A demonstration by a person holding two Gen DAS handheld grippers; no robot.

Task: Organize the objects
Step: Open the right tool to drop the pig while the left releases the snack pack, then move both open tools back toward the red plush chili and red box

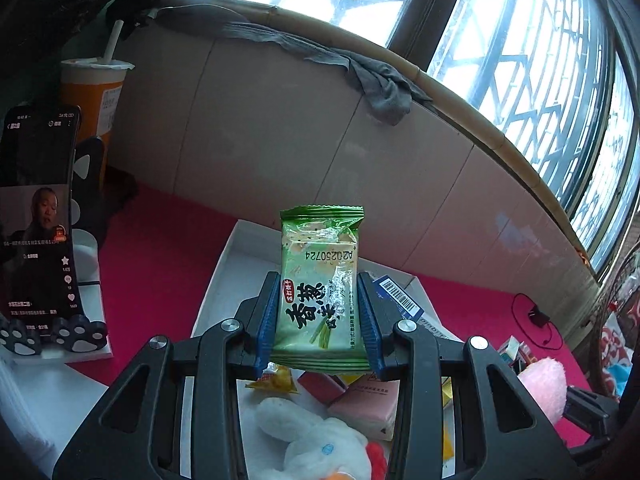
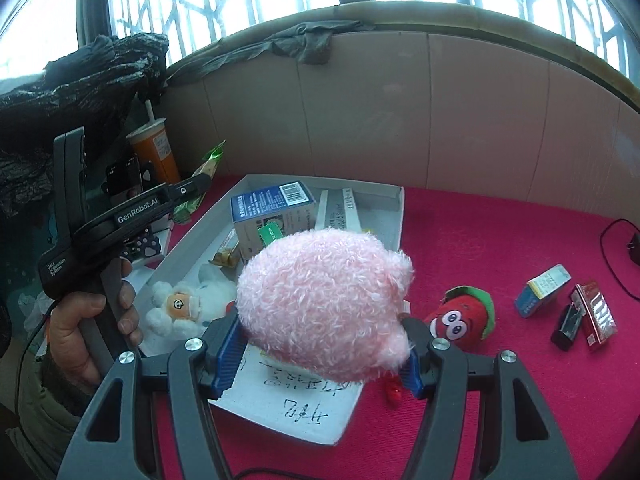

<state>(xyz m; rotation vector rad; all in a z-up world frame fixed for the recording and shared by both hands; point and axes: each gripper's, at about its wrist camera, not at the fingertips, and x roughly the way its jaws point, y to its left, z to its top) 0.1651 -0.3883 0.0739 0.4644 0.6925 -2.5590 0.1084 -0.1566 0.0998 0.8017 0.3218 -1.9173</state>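
My left gripper (image 1: pixel 320 320) is shut on a green snack packet (image 1: pixel 320 280) and holds it upright above the white tray (image 1: pixel 228 264). The same gripper and packet (image 2: pixel 208 168) show at the left of the right wrist view. My right gripper (image 2: pixel 320 344) is shut on a pink plush toy (image 2: pixel 324 300) above the near part of the white tray (image 2: pixel 280 408). In the tray lie a white plush toy (image 2: pixel 188 308), a blue and white box (image 2: pixel 272 216) and a small yellow snack (image 2: pixel 226 256).
On the red cloth (image 2: pixel 500 400) right of the tray lie a red strawberry plush (image 2: pixel 460 316), a small blue box (image 2: pixel 542 288), a red pack (image 2: pixel 596 316) and a black lighter (image 2: pixel 566 326). A phone on a stand (image 1: pixel 38 216) and an orange cup (image 1: pixel 94 96) stand left. A black cable (image 2: pixel 612 256) lies at the far right.
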